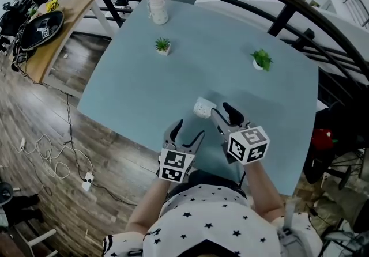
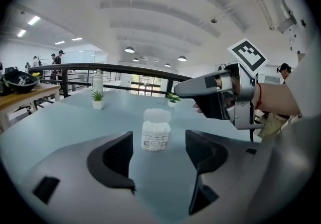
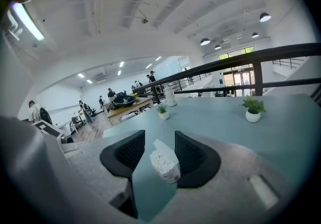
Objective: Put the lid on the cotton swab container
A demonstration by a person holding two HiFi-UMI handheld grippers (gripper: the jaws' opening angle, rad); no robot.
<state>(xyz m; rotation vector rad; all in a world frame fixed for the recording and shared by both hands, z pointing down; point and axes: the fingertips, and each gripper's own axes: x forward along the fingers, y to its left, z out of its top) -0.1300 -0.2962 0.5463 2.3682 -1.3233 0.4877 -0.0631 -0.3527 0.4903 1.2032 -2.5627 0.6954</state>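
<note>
A potted plant (image 1: 162, 45), a second plant (image 1: 261, 60) and a white bottle (image 1: 157, 9) stand far back on the pale blue tabletop (image 1: 144, 83), well apart from the cotton swab container (image 1: 203, 108), which stands upright near the front edge with its lid (image 2: 157, 114) on top. The left tool (image 1: 190, 129) is spread wide, the container a little ahead of its jaws and untouched. The right tool (image 1: 220, 108) is spread too, just beside the container on its right, neither jaw pressing on it.
</note>
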